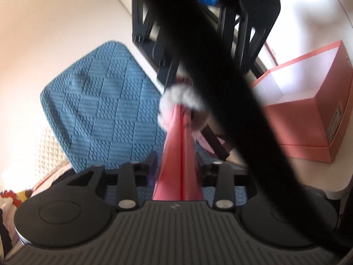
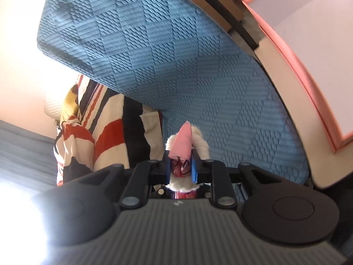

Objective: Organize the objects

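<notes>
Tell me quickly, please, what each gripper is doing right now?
Left gripper: open, the pink fluffy-trimmed item lying loose between its jaws.
Right gripper: closed on the pink fluffy-trimmed item.

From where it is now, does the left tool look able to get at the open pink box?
Probably not directly. The pink box sits on the table to its right, but the right tool, shut on the pink toy, and a black strap cross that path. The left tool holds nothing.
</notes>
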Motion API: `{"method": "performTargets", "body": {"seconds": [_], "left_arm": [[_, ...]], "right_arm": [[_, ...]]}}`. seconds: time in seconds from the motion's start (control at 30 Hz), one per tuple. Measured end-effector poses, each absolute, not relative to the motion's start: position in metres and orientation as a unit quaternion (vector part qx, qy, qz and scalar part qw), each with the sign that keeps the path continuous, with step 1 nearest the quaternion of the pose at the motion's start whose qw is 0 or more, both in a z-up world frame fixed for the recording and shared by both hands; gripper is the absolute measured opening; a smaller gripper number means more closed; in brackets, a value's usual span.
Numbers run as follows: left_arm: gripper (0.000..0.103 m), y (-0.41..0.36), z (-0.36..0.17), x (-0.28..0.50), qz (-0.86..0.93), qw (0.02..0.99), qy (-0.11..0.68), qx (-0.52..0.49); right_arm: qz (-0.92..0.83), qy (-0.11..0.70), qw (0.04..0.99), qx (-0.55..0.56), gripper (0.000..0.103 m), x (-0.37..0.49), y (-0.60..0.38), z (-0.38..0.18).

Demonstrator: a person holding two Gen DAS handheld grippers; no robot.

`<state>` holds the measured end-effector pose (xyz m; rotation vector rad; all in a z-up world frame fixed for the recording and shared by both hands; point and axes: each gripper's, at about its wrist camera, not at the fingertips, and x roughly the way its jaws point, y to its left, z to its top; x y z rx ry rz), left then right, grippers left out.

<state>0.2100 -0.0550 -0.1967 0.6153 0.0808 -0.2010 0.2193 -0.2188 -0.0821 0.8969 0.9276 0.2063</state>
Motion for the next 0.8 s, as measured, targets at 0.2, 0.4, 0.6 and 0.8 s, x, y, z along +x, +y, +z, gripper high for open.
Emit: {"method": "performTargets", "body": {"seconds": [0.2, 0.4, 0.6, 0.8], "left_arm": [[0.050, -0.039, -0.200, 0.240, -0.097, 0.954, 0.118, 0.258], [0.016, -0.035, -0.202, 0.233, -0.097, 0.958, 0.109, 0.247], [0.014, -0.039, -0.197, 0.224, -0.099, 0.959, 0.104, 0.244], [0.014, -0.032, -0.197, 0.231, -0.097, 0.961, 0.133, 0.223]], "right_arm": [[0.092, 0.419, 0.806, 0.407, 0.020, 0.223, -0.228, -0.068], [0.076, 0.407, 0.813, 0.409, 0.023, 0.227, -0.231, -0.072], [0.082, 0.414, 0.806, 0.416, 0.024, 0.228, -0.208, -0.091], [0.082, 0.418, 0.793, 0.436, 0.023, 0.227, -0.192, -0.113]]}}
